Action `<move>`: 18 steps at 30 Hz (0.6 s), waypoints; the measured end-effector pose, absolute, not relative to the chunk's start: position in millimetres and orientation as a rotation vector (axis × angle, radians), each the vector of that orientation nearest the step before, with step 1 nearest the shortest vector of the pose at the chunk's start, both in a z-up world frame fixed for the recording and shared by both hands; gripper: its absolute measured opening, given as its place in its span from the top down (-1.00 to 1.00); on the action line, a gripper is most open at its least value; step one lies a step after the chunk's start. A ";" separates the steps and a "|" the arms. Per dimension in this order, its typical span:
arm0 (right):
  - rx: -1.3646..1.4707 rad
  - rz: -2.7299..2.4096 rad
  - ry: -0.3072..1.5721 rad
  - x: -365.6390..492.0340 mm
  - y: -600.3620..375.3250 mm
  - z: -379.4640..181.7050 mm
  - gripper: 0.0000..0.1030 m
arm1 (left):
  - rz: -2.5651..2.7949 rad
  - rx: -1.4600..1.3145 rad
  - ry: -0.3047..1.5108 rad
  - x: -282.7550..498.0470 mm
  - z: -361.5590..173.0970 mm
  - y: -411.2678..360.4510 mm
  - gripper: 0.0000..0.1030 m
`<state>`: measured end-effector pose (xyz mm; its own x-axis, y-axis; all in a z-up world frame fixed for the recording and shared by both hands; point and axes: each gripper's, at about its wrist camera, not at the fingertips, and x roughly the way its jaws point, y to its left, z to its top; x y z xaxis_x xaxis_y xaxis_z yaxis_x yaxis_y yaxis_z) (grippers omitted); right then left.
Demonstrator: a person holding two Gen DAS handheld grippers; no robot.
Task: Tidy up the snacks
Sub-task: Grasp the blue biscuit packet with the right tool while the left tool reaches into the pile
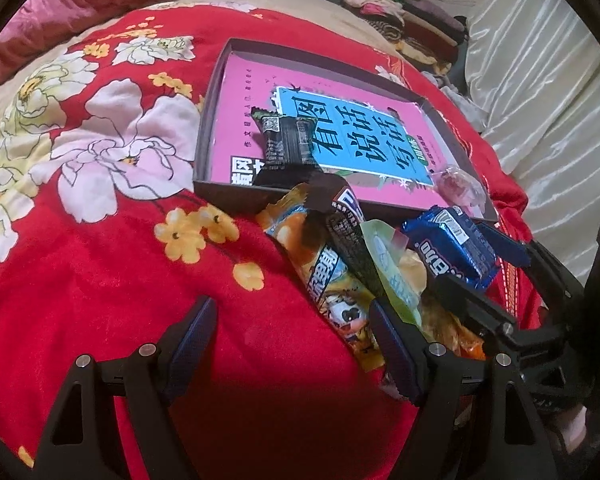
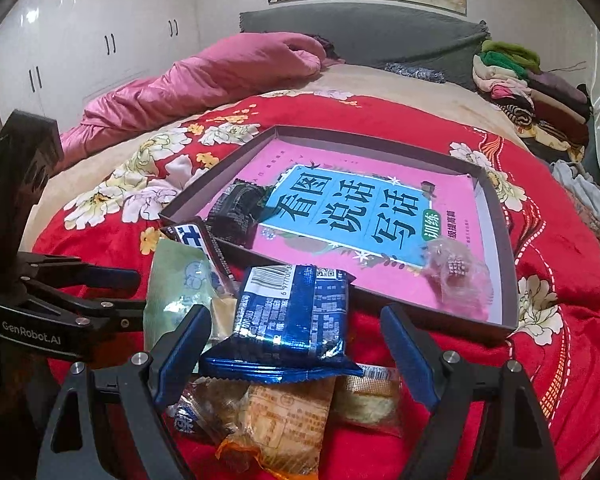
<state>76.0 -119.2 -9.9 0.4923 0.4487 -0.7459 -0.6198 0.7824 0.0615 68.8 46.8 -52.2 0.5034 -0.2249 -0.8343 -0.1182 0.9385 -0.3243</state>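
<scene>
Snack pile lies on red floral blanket [image 2: 560, 300] of bed, just before shallow grey tray [image 2: 508, 240]. Blue packet [image 2: 296, 316] on top of pile. In tray: pink book [image 2: 380, 216], black packet [image 2: 236, 208], clear wrapped candy [image 2: 456, 272]. Right gripper [image 2: 296, 344] fingers spread, blue packet between, not pinched. Left gripper [image 1: 292, 344] fingers spread, holding nothing, beside orange packet [image 1: 328, 276].

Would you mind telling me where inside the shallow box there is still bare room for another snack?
The shallow grey cardboard tray has free room across its middle and far end, between the black wrapped bar at the near-left and the clear wrapped candy at the near-right. It is crowded before the near rim, where the blue foil biscuit pack tops the pile.
</scene>
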 end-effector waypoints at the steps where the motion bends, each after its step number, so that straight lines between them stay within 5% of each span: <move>1: -0.227 0.657 0.832 76.5 -119.0 -10.2 -0.68 | -0.068 -0.366 1.046 70.4 -52.4 45.9 -0.55; 10: -0.234 0.649 0.851 83.1 -120.0 -16.1 -0.58 | -0.075 -0.386 1.039 77.9 -56.1 44.0 -0.50; 18: -0.246 0.679 0.857 83.9 -116.8 -20.3 -0.46 | -0.099 -0.380 1.066 79.0 -60.8 40.9 -0.23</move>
<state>83.9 -116.8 -20.3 0.4625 0.4506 -0.7635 -0.6403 0.7655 0.0639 79.0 40.9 -60.8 0.4856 -0.2608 -0.8344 -0.1023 0.9310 -0.3505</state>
